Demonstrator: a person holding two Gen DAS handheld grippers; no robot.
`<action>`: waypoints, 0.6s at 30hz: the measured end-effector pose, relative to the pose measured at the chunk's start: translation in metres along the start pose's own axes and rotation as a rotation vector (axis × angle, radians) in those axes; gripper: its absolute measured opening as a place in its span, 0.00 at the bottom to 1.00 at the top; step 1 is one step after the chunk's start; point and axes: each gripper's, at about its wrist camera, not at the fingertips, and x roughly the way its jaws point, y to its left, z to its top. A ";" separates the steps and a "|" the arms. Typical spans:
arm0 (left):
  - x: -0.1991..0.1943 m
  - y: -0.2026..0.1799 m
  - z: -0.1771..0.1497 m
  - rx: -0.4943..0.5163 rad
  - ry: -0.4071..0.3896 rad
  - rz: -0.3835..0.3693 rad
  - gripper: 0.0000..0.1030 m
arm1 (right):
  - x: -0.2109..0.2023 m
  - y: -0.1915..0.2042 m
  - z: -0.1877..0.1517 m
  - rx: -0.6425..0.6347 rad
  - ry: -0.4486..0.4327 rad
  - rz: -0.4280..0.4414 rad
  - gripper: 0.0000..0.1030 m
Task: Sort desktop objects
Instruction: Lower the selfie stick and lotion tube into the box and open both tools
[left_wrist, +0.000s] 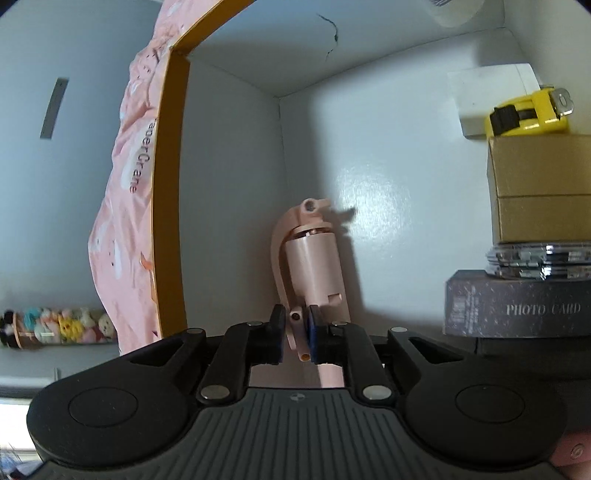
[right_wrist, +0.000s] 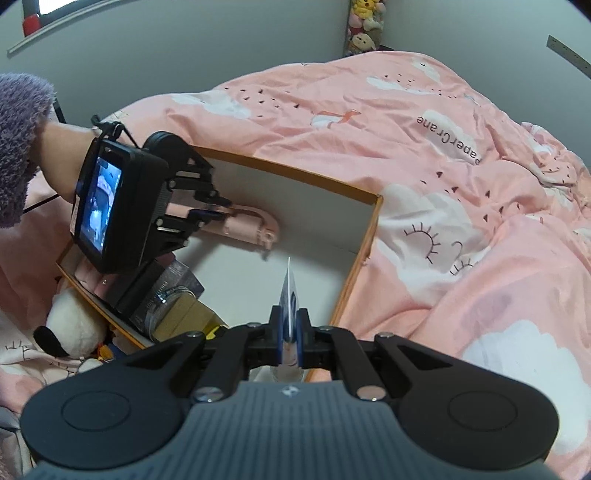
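A pink cylinder-shaped gadget with a curved strap lies on the white floor of an orange-rimmed box, close to its side wall. My left gripper reaches into the box; its jaws stand slightly apart, with the gadget's thin strap end between the pads and a small gap on one side. The right wrist view shows the same gripper at the gadget. My right gripper hovers over the box's near side, shut on a thin white-and-blue card held edge-on and upright.
One end of the box holds a stack: a dark "PHOTO CARD" case, clear round lids, a cardboard carton, a yellow tape measure. The box sits on a pink duvet. A plush toy lies beside it. A fuzzy sleeve covers the person's arm.
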 end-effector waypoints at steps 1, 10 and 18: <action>-0.001 0.000 -0.002 -0.012 -0.006 0.003 0.16 | 0.001 0.000 -0.001 0.006 0.007 -0.004 0.06; -0.018 0.022 -0.009 -0.187 -0.016 -0.047 0.30 | 0.013 0.010 -0.012 0.021 0.062 -0.042 0.06; -0.075 0.055 -0.028 -0.493 -0.111 -0.094 0.31 | 0.023 0.006 -0.018 0.076 0.060 -0.038 0.06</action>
